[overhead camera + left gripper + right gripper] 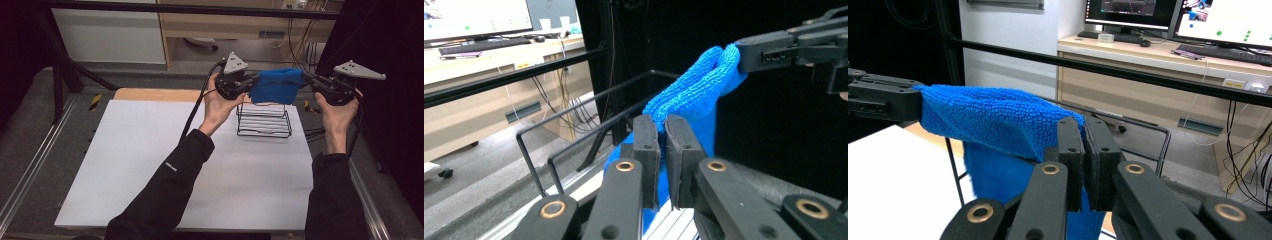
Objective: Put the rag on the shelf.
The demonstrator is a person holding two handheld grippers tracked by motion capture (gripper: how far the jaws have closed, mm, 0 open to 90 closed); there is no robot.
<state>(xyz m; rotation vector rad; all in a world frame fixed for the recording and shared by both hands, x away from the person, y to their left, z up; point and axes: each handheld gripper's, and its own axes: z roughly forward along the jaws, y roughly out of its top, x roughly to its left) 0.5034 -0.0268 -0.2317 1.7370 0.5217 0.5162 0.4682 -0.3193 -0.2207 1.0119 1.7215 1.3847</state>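
The blue cloth (998,120) was nubbly, looped terry, matt and soft-looking. The rack (264,121) was thin black wire, probably coated metal. Each gripper's 2 jaws looked like matt black plastic with brass-coloured pivots. The tabletop (150,165) was smooth, matt white; a strip of pale wood (150,94) edged it.

The microfibre cloth (276,86) is bright blue with a nubby looped texture. The wire rack (264,121) is black. Both grippers, left (252,80) and right (309,78), are black with brass-coloured pivots and grey top plates. The table (150,165) is white, the sleeves (165,195) black.
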